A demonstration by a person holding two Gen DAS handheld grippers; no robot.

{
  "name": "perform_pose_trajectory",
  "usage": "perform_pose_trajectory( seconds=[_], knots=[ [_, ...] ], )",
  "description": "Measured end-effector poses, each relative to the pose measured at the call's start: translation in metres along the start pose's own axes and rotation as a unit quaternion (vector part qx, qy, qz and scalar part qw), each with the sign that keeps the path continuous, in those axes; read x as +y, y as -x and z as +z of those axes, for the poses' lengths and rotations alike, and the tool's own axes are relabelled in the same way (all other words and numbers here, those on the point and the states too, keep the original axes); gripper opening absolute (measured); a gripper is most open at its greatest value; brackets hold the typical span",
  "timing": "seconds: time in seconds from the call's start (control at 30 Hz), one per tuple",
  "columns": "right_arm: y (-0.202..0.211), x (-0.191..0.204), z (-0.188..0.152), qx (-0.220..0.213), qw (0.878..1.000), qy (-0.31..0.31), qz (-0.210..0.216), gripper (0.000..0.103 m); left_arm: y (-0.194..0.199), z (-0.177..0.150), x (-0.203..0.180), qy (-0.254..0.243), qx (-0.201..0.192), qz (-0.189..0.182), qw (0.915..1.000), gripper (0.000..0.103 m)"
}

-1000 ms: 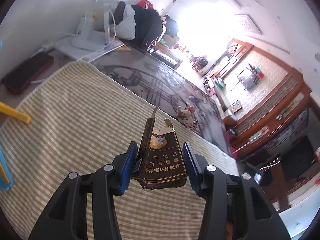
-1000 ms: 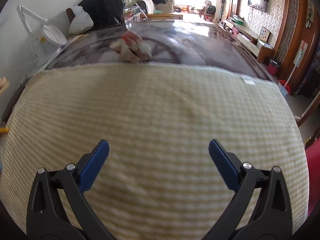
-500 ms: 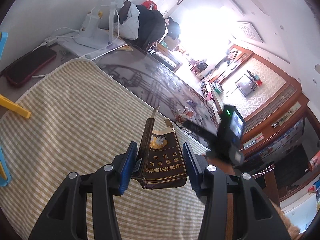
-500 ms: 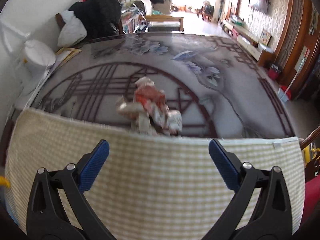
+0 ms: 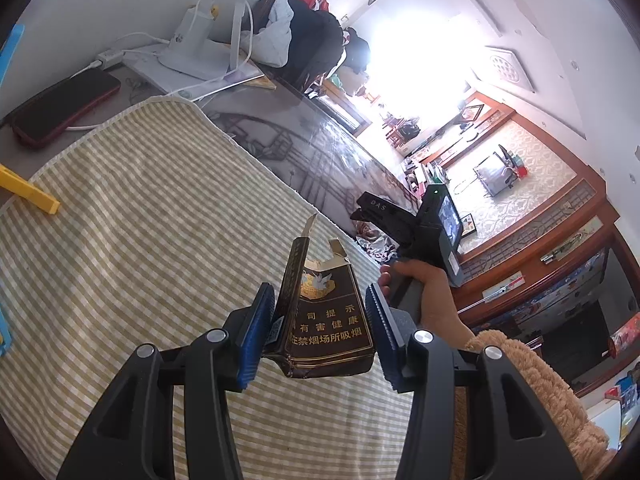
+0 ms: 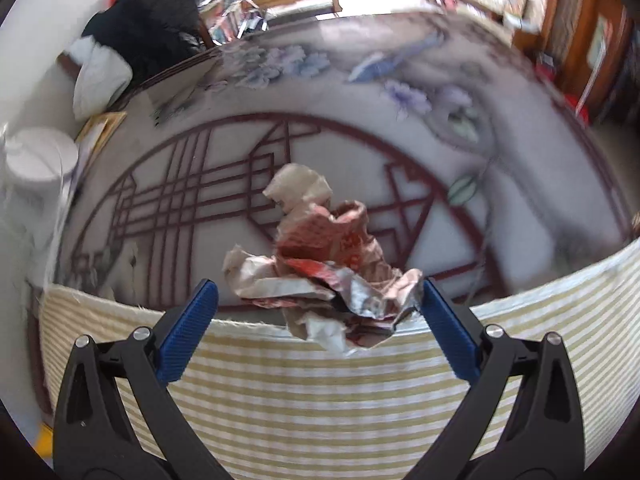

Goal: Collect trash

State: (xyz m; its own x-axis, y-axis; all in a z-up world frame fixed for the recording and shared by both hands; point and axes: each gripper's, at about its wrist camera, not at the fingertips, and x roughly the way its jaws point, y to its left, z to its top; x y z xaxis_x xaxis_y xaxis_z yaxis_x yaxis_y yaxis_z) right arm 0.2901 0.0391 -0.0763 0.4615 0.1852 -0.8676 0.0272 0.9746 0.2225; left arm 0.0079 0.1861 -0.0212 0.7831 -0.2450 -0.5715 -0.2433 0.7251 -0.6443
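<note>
Since a second earlier, the right claw (image 6: pixel 318 310) had travelled across the yellow-and-white striped cloth (image 6: pixel 320 392) to its far edge, and the crumpled red-and-white paper wrapper (image 6: pixel 324 258), then far off on the patterned glass-topped table (image 6: pixel 400 92), now lay between the blue fingertips (image 6: pixel 188 330). Its jaws stood wide; the right pad was just beside the wrapper's edge, though whether it touched could not be told. The wrapper sat at the cloth's border, partly on the bare table. In the left wrist view the right claw's black body (image 5: pixel 384 220), the hand (image 5: pixel 428 292) gripping it and a fuzzy tan sleeve (image 5: pixel 532 376) had come into sight past the cloth's edge. The left claw (image 5: pixel 316 332) had kept its place, clamped narrowly on the torn dark brown cigarette pack with gold lettering (image 5: pixel 326 320), held upright above the cloth. A dark phone with a red rim (image 5: pixel 64 108) and a white desk lamp base (image 5: pixel 196 52) lay on the table beyond the cloth.
</note>
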Motion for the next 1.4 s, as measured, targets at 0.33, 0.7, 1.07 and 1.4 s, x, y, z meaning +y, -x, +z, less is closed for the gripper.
perform_pose_trajectory(
  seconds=[0.33,0.7,1.07,1.4],
  knots=[
    [-0.007,0.039,-0.005,-0.019,0.993,0.101,-0.052,0.069,-0.003,-0.002,0.002,0.007,0.002,0.002,1.0000,0.045],
    [0.026,0.053,-0.011,-0.053,0.985,0.158,-0.048,0.049,-0.006,-0.005,0.001,0.005,0.009,0.005,0.9999,0.045],
    [0.134,0.023,-0.065,-0.104,0.965,0.238,-0.035,0.049,-0.015,-0.011,-0.006,-0.024,0.016,0.035,0.9990,0.045],
    [0.210,-0.039,-0.147,-0.132,0.952,0.275,-0.006,0.049,-0.034,-0.031,-0.019,-0.075,0.033,0.089,0.9926,0.045]
  ],
)
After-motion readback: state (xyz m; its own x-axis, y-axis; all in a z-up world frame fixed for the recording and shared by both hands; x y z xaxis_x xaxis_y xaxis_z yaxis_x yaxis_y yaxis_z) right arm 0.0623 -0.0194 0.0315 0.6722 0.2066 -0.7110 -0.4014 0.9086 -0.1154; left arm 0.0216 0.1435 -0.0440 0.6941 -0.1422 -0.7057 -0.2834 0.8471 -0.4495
